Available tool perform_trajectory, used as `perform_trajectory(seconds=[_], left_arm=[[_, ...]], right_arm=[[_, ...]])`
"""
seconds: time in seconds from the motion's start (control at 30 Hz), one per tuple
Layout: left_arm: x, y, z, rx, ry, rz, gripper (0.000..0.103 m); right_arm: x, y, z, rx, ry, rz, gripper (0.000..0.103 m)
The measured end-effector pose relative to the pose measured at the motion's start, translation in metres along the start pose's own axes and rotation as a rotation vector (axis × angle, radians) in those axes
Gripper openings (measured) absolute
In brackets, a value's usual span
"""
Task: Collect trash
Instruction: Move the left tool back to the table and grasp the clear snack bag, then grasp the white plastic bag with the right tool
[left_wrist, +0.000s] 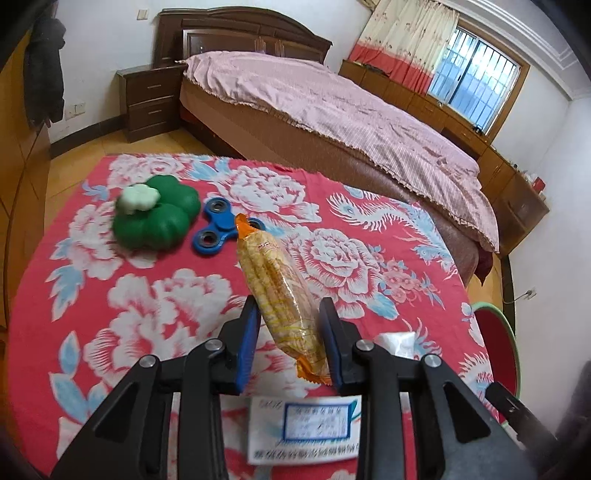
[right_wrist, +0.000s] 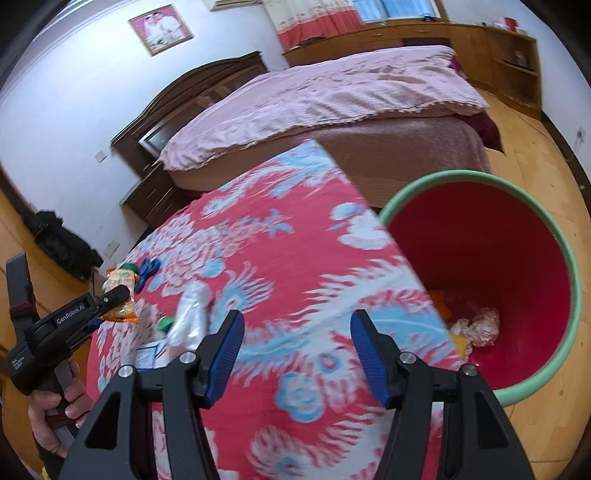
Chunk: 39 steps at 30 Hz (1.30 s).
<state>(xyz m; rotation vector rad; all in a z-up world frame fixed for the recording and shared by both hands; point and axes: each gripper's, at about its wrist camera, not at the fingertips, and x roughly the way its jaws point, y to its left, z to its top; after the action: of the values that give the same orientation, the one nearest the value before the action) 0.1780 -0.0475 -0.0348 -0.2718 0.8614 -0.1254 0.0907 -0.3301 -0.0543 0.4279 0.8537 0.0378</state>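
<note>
Above table (left_wrist: 155, 295), your left gripper (left_wrist: 288, 345) pinches orange snack packet (left_wrist: 277, 280) near its bottom end, packet lifted clear. Right gripper (right_wrist: 297, 354): jaws spread, empty. Keep squeeze firm, carry packet over red bin (right_wrist: 535, 236) beside table, release low inside rim.

**Right wrist view: open jaws over cloth, bin to the right**

Right gripper (right_wrist: 297, 354): blue pads apart, nothing between them. Below them, the red floral tablecloth (right_wrist: 280, 258). Right of the tool, a red bin with green rim (right_wrist: 570, 280), crumpled trash (right_wrist: 476, 326) at its bottom. Left of the tool, the left gripper (right_wrist: 110, 299), in a hand (right_wrist: 55, 413), clamps an orange snack packet (right_wrist: 120, 295). A white plastic scrap (right_wrist: 190, 314) lies just ahead-left of the left pad.
</note>
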Motion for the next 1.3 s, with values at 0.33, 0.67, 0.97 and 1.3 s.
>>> perform_trajectory(seconds=[0.33, 0.67, 0.97, 1.3], left_arm=[[-0.018, 0.024, -0.017, -0.016, 0.011, 0.001, 0.033], [-0.022, 0.053, -0.023, -0.083, 0.013, -0.034, 0.033], [-0.017, 0.065, -0.027, -0.108, 0.022, -0.065, 0.033], [-0.022, 0.064, -0.03, -0.101, 0.019, -0.065, 0.033]], right_arm=[[0.019, 0.052, -0.011, -0.101, 0.071, 0.053, 0.063], [0.048, 0.086, -0.016, -0.147, 0.128, 0.061, 0.063], [0.065, 0.096, -0.02, -0.164, 0.155, 0.053, 0.047], [0.059, 0.092, -0.021, -0.164, 0.131, 0.036, 0.033]])
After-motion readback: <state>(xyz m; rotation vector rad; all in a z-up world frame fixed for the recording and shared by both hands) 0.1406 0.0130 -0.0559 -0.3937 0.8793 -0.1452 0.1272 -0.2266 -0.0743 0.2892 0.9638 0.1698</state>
